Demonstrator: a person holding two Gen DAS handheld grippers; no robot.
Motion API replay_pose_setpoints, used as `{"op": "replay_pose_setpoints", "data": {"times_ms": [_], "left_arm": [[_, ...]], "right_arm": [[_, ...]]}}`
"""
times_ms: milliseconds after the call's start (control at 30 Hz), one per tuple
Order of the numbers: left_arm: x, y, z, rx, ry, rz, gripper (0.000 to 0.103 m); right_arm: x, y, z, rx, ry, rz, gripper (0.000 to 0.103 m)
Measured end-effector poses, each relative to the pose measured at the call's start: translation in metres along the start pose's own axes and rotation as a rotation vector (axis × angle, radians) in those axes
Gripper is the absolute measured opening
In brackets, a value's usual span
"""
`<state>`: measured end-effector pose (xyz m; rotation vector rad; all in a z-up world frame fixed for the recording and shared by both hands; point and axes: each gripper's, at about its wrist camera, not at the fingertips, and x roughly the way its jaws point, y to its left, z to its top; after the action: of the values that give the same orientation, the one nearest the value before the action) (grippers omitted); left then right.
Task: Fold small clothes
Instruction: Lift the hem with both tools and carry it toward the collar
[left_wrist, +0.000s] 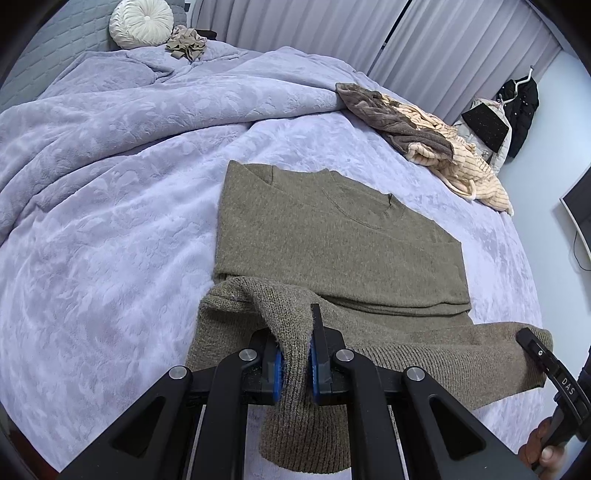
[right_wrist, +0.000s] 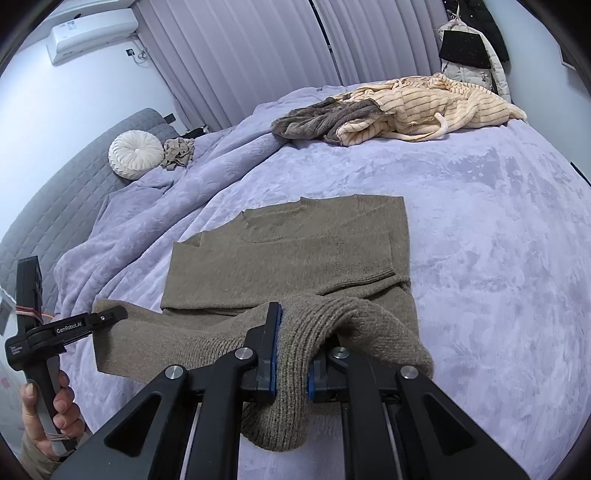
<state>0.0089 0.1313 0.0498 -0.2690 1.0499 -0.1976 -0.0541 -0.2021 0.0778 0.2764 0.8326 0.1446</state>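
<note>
Olive sweater (left_wrist: 332, 236) shows coarse, matt ribbed knit; the lavender blanket (left_wrist: 110, 221) looks plush, embossed fleece; the left gripper (left_wrist: 295, 354) is matt black plastic with shiny metal pins.

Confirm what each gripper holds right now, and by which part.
Both grip the olive knit sweater by its ribbed bottom hem: left gripper at the hem's left corner, right gripper at its right corner, jaws shut on bunched fabric.
</note>
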Motion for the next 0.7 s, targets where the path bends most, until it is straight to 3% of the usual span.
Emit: {"op": "replay_pose_setpoints", "data": {"times_ms": [700], "left_arm": [[0.044, -0.007, 0.056, -0.024, 0.03, 0.02, 0.012]], "right_arm": [[0.051, -0.009, 0.057, 0.027, 0.015, -0.011, 0.012]]}}
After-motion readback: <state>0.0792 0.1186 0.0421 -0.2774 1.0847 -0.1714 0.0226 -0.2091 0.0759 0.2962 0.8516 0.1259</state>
